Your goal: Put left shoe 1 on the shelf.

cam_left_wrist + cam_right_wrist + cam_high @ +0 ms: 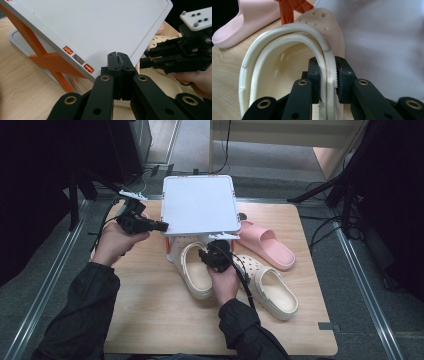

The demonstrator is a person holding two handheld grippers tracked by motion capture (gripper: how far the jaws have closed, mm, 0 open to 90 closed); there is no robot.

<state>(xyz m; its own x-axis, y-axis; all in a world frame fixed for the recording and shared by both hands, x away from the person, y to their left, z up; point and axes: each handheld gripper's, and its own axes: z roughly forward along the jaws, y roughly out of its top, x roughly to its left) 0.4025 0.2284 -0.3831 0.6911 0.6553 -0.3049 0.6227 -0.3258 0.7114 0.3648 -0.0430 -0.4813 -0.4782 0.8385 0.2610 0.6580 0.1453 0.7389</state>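
Wooden table (150, 305): right gripper (328, 75) clamps cream clog (287, 50) wall beside white rack (200, 205); left gripper (119, 58) closed, empty.

High view: looking down on the worktop (150, 320).
Gripper views: sitting close, sharing the rack (100, 30), probably.

Even, soft overhead light on the table, dark surroundings, slightly blurry close-ups.

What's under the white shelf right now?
Under the shelf, the toe of a cream clog pokes in, its side wall clamped by the right gripper. Orange legs and a grey base show. The rest beneath is hidden by the top.
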